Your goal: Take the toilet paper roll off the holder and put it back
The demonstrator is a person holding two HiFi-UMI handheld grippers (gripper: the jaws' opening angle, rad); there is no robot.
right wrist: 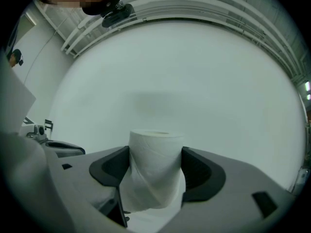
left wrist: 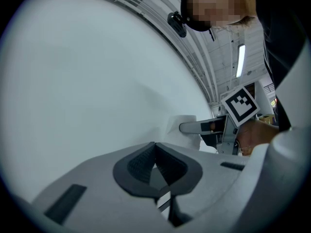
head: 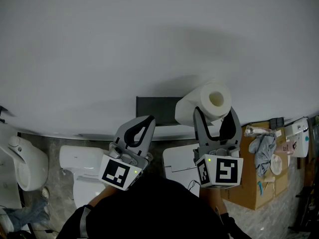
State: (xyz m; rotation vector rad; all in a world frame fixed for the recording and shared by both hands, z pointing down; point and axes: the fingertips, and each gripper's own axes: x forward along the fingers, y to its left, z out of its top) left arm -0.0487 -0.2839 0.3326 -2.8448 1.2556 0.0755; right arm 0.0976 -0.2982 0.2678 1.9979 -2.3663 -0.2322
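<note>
A white toilet paper roll with a cardboard core is held in front of the white wall, its core end facing up. My right gripper is shut on it, one jaw pressing each side. In the right gripper view the roll stands upright between the dark pads. The dark holder plate is on the wall just left of the roll, and whether the roll touches it is unclear. My left gripper is below the plate, shut and empty. Its pads meet in the left gripper view.
A white toilet stands on the floor below left, with another white fixture further left. A white box sits under the grippers. A cardboard box with rags and small items is at the right.
</note>
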